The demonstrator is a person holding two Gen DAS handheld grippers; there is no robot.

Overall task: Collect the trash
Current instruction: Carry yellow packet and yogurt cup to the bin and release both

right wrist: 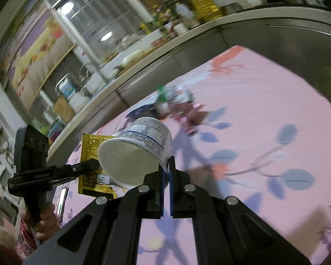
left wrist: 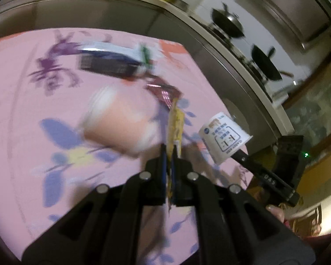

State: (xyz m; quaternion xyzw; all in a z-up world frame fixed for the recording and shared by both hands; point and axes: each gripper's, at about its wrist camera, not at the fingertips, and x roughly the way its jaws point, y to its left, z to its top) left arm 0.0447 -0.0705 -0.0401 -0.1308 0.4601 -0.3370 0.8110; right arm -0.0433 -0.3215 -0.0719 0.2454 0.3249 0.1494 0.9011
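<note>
The left claw (left wrist: 168, 149), at lower centre of its own view, is clamping a yellow packet (left wrist: 176, 123) edge-on between its closed pads, the packet's long axis running up and away along the fingers. The right claw (right wrist: 167, 161), likewise at lower centre of its view, is pinching the rim of a white cup (right wrist: 136, 148); the cup is hanging tilted to the upper left of the pads, its open mouth facing down toward the camera. Both claws are carrying their loads clear of the pink flowered desk (left wrist: 33, 110).

Each claw is also showing in the other's view: the right claw with its cup at the right edge of the left view, the left claw with its packet at the left edge of the right view, so the two loads are travelling close side by side.

More trash is lying on the desk beyond both claws: a dark red wrapper (left wrist: 165, 91) and a blurred white and dark pack (left wrist: 114, 61) toward the upper centre, plus a pale blurred thing (left wrist: 119, 121) just left of the packet, which I cannot identify. No bin is showing in either view, so which way the drop lies cannot be told; both claws being full, the remaining trash probably has to wait until they are emptied.
</note>
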